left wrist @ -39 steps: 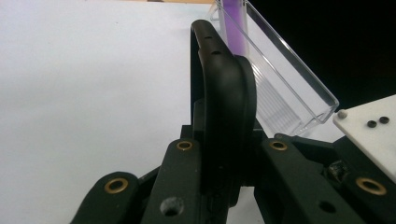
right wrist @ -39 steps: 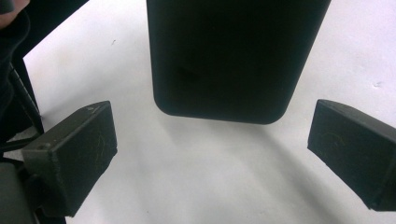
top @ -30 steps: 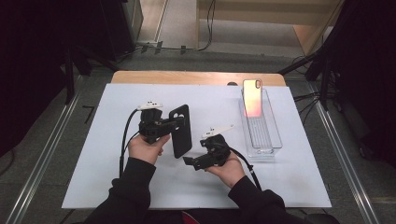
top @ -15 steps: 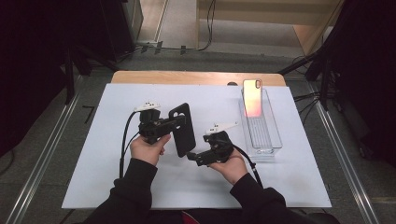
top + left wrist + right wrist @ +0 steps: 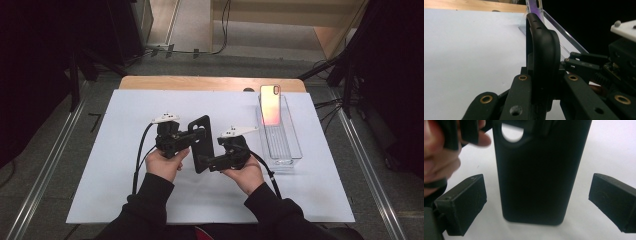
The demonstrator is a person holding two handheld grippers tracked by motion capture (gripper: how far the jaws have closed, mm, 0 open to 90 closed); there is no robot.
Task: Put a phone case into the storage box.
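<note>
Black and rubbery, the phone case (image 5: 202, 142) is held up above the white tabletop (image 5: 100, 165), between the two hands near the middle. The left gripper (image 5: 186, 140) has its fingers (image 5: 524, 92) pinching one edge of the case near the camera cutout. The right gripper (image 5: 207, 162) sits at the case's lower end, its fingers (image 5: 461, 202) spread wide on either side without touching it. A phone (image 5: 270, 104) leans upright in a clear tray (image 5: 290, 150) off to the right.

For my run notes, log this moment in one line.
left gripper: shut on black phone case | right gripper: open around case's end | phone: in clear tray
</note>
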